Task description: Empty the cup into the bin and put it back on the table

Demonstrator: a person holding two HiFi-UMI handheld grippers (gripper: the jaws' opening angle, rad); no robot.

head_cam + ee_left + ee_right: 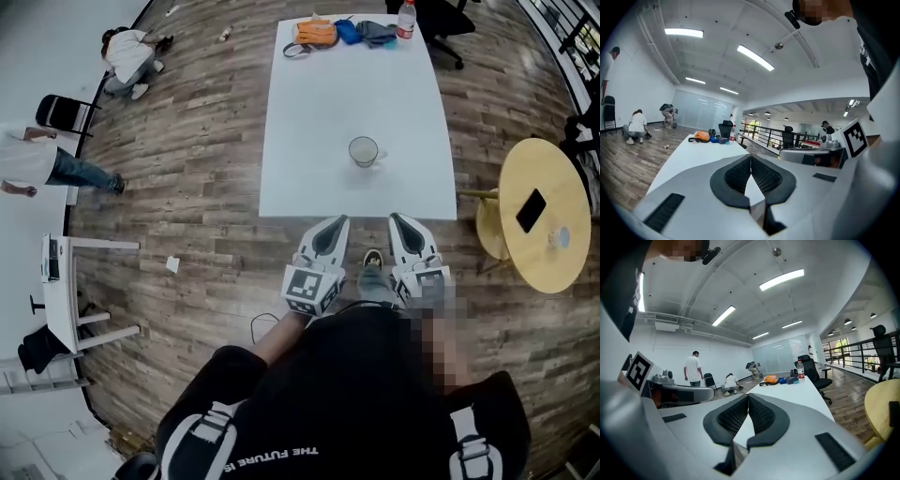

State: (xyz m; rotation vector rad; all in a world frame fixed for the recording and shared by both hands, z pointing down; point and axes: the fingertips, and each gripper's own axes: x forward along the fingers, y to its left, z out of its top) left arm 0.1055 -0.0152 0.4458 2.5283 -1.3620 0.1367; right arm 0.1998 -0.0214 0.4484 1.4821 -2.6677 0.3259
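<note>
- Head view: the cup [364, 151] stood upright, mouth up, on the white table [309, 141]. It sat in the near half, well clear of every edge. Its contents could not be read.
- The cup's handle stuck out to the person's right, on the right gripper's side.
- The cup lay straight ahead of both grippers, roughly on the line running between them. The tips of the left gripper [336, 223] and right gripper [399, 221] were at the table's near edge, about equally far from the cup.
- Each gripper view showed its own jaws closed, pads meeting, with nothing between them. The cup did not show in either gripper view.
- Judgement: whichever gripper takes the cup must first open its jaws. The right one looked better placed for the handle side.
- Open room: the tabletop was bare all round the cup. The orange bag [316, 32] and bottle [406, 19] sat at the far end, well apart from it.
- The round yellow table [553, 267], with a phone [531, 210] on it, stood to the right, off the near corner.
- No bin appeared in any view, so the carry direction stayed unknown.
</note>
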